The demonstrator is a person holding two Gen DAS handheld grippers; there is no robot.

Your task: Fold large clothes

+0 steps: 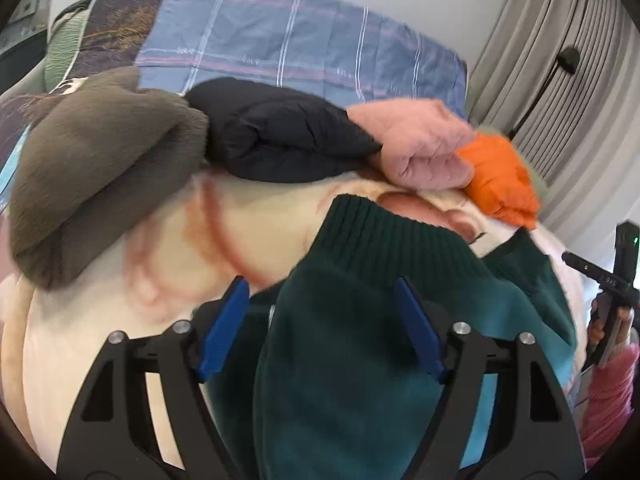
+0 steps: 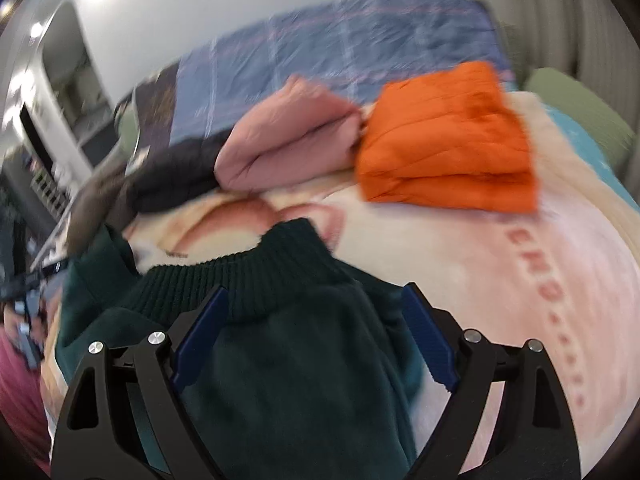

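Observation:
A dark green garment [image 1: 360,320] with a ribbed hem lies on a cream blanket [image 1: 120,320]; it also shows in the right wrist view [image 2: 288,360]. My left gripper [image 1: 320,308] is open, its blue fingers [image 1: 224,328] straddling the green cloth. My right gripper [image 2: 316,312] is open too, its fingers [image 2: 428,340] on either side of the ribbed hem [image 2: 248,280]. Whether the fingers touch the cloth, I cannot tell. The right gripper's black body [image 1: 612,280] shows at the right edge of the left wrist view.
Folded clothes lie in a row at the back: brown [image 1: 100,172], black [image 1: 272,132], pink [image 1: 420,144] [image 2: 280,136] and orange [image 1: 500,176] [image 2: 448,140]. A blue plaid quilt [image 1: 300,40] lies behind them. Grey curtains [image 1: 560,60] hang at right.

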